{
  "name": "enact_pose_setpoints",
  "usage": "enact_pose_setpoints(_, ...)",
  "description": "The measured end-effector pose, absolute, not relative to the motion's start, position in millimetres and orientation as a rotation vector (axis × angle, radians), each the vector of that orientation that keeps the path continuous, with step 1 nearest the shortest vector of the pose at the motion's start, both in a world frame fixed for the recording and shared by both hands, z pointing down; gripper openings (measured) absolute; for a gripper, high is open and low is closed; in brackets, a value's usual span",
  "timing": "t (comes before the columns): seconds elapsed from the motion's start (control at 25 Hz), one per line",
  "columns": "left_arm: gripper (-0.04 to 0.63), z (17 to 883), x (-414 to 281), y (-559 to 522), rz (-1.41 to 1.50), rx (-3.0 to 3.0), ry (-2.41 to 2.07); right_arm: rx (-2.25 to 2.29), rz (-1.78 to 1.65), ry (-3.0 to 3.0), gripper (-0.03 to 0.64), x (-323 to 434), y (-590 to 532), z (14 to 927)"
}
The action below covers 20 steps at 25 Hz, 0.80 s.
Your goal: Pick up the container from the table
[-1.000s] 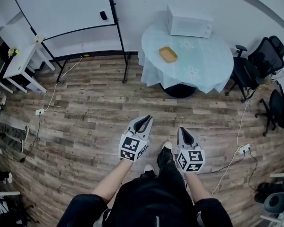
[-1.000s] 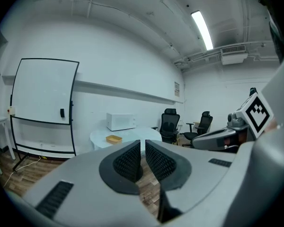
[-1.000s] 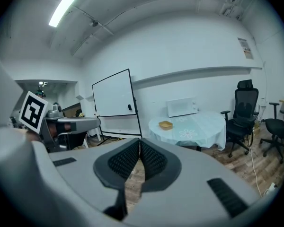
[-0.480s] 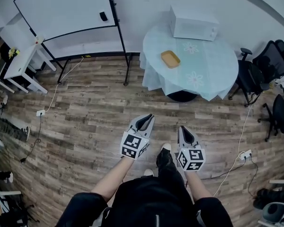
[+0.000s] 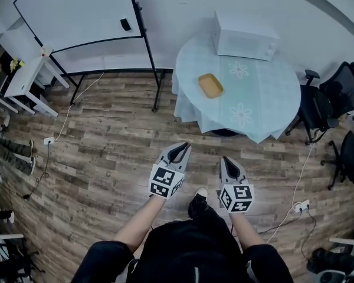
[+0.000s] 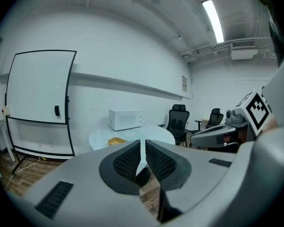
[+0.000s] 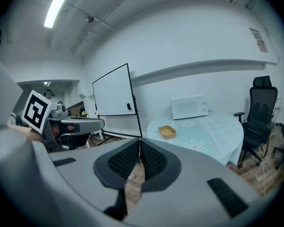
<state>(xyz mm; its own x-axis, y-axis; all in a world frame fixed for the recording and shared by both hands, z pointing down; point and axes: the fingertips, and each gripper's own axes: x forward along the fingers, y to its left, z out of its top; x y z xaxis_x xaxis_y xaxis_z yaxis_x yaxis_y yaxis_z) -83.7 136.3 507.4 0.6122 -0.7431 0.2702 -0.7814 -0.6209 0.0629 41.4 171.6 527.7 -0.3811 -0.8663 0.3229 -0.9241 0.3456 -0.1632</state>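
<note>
A shallow yellow container point(image 5: 210, 85) lies on the round table point(image 5: 265, 99) with a pale flowered cloth; it also shows as the container point(image 6: 116, 141) in the left gripper view and the container point(image 7: 167, 132) in the right gripper view. My left gripper point(image 5: 180, 148) and right gripper point(image 5: 226, 161) hover over the wooden floor, well short of the table. Both are shut with nothing between the jaws. The left gripper point(image 6: 142, 148) and right gripper point(image 7: 140, 146) point toward the table.
A white microwave point(image 5: 245, 35) stands at the table's far side. A whiteboard on a stand point(image 5: 76, 13) is at the left, black office chairs point(image 5: 336, 96) at the right. Cables and a power strip point(image 5: 300, 206) lie on the floor. A white side table point(image 5: 23, 78) stands far left.
The table and container have come nearer in the head view as the person walked forward. Both grippers stayed shut and held in front of the body.
</note>
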Motion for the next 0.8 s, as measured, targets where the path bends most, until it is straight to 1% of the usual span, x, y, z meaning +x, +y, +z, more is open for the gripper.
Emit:
enact_pose_setpoints(0.44,0.020,509,-46,61,0.361,2.608,-1.354,1.546,0.472,-2.488,0.025,78,88,528)
enact_pose_setpoints(0.8,0.020,514,-23,34,0.393,2.590,-1.377,1.522,0.493,-2.509,0.025,101,60,534)
